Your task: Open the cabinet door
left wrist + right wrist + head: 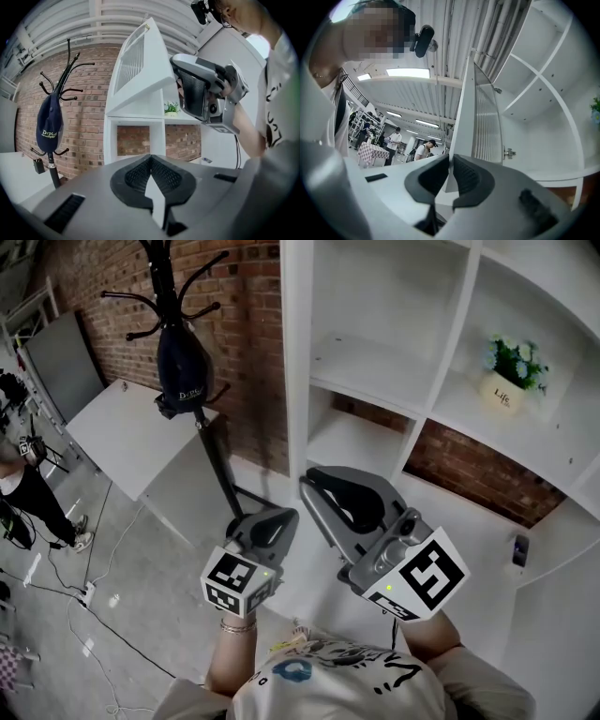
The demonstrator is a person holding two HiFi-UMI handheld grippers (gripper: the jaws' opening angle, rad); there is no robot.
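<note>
Right gripper (450, 157) is closing at the cabinet door (483, 117).
Its jaws are narrowing to a slit, the swung-out door's edge showing between them at centre frame; left gripper (151, 157) is sitting pinched together, empty.

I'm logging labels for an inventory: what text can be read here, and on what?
"Life" on the pot; print below it too small to read.
"Dept" on the cap; line beneath it blurred.
Shirt: print shows no readable words.
</note>
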